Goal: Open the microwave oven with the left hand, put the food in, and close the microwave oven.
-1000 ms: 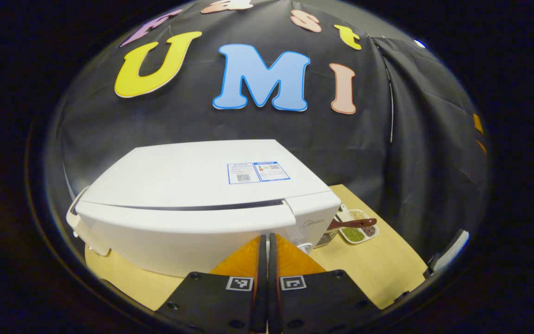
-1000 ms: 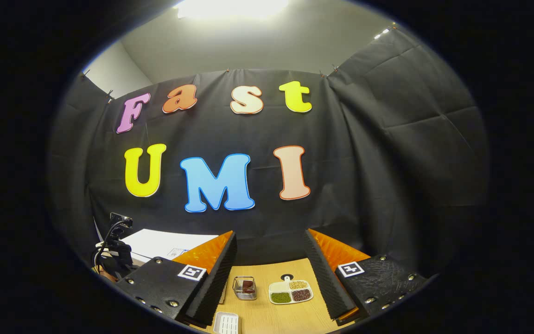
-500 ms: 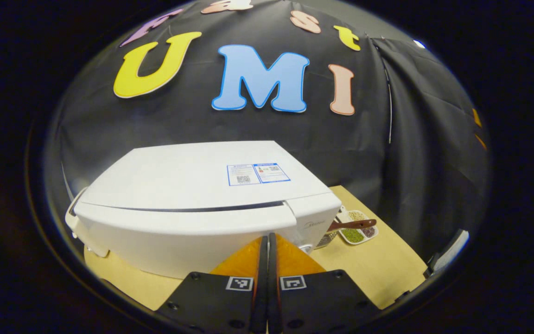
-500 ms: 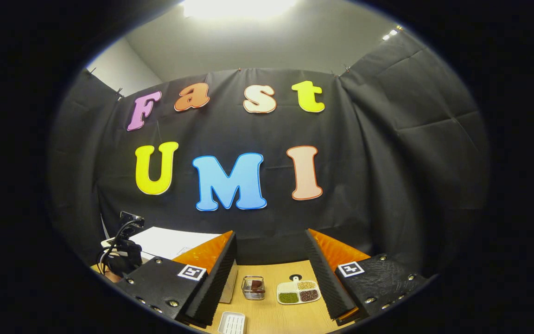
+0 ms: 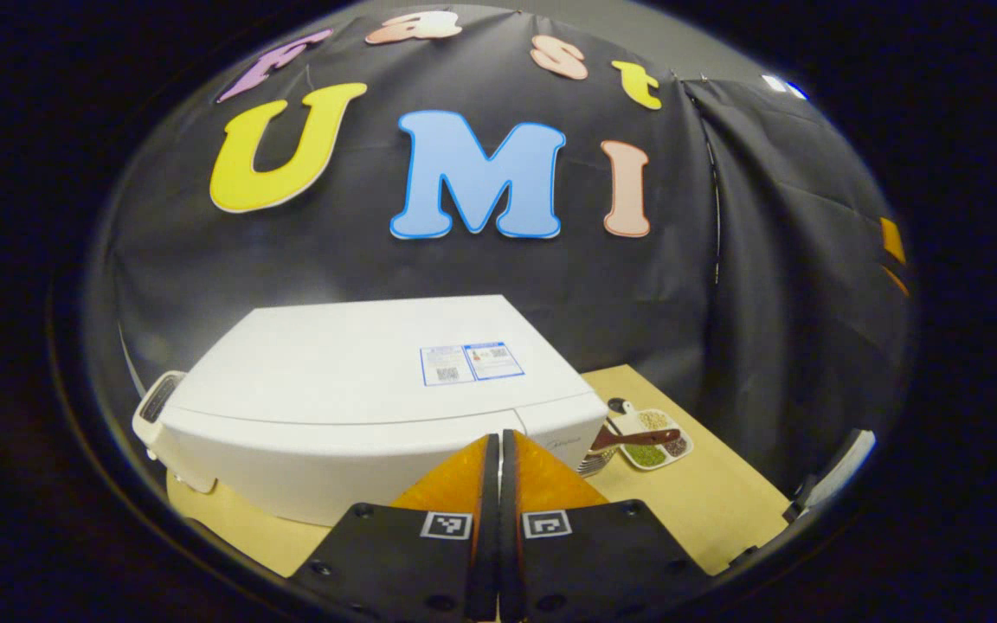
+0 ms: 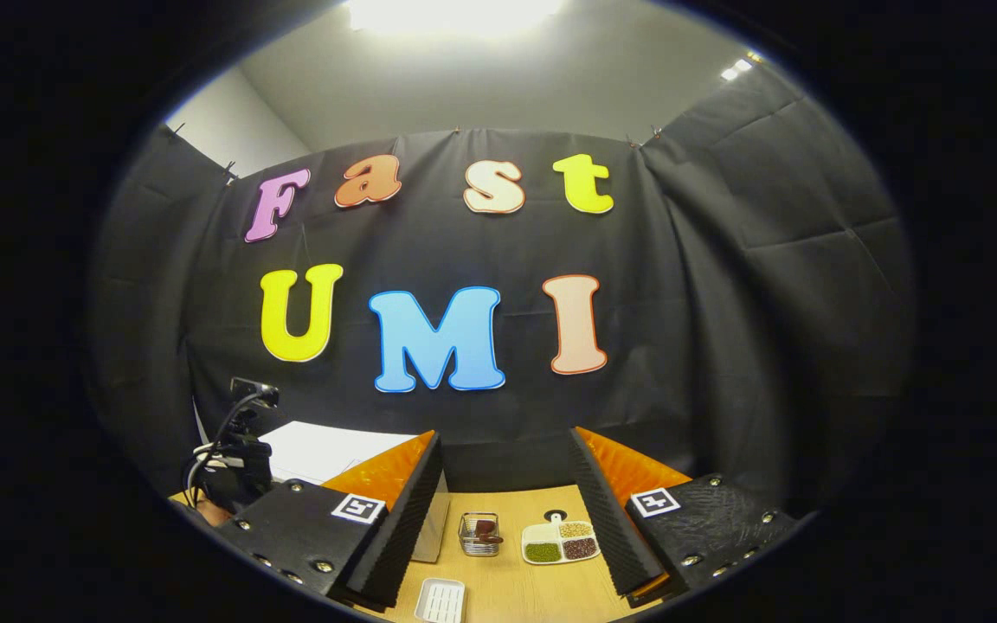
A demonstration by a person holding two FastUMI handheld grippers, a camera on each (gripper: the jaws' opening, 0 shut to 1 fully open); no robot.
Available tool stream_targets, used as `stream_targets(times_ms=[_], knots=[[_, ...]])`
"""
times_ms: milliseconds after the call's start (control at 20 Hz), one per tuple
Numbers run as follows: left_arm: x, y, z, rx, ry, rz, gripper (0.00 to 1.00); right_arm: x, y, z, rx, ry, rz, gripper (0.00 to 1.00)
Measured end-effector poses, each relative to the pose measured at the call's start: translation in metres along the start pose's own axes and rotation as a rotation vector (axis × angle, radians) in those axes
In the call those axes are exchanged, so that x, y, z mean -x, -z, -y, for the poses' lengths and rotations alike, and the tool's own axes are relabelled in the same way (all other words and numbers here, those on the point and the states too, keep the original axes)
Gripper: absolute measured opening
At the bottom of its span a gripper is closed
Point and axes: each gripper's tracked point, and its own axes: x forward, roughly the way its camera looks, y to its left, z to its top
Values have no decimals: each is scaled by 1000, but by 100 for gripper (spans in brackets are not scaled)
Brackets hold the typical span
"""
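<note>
Microwave point(image 5: 351, 407) lies lengthwise across the worktop point(image 5: 706, 510), door shut, facing the left tool point(image 5: 498, 450), whose fingers are pressed together. Right tool point(image 6: 507, 484) gapes wide, holding nothing.

white microwave oven point(image 5: 351, 389) sits shut on table.

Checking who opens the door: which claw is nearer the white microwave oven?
Left. The left claw sits right before the white microwave oven; the right claw hangs farther off to its side.
</note>
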Motion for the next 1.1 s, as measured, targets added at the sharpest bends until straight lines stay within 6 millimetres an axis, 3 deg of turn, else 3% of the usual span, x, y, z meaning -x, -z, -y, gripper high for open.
stream_targets(times_ms=[100, 150, 250, 300, 400, 550, 900, 1100], knots=[[42, -53, 2, -24, -4, 127, 8, -2, -12, -14, -18, -24, 9, 88], [65, -77, 0, -35, -15, 190, 15, -3, -18, -20, -22, -32, 18, 88], [121, -124, -11, -44, -57, 305, 80, -4, -28, -34, -18, -44, 27, 88], [145, -143, -18, -35, -83, 360, 100, -4, -31, -40, -9, -52, 24, 88], [195, -172, -30, 7, -111, 459, 97, -2, -37, -52, 6, -60, 18, 88], [238, -177, -46, 32, -136, 477, 96, 8, -50, -68, 2, -68, 22, 88], [293, -188, -65, 8, -117, 516, 98, 33, -67, -95, 21, -34, 49, 88], [306, -187, -63, 7, -82, 539, 98, 49, -70, -109, 35, -34, 48, 88]])
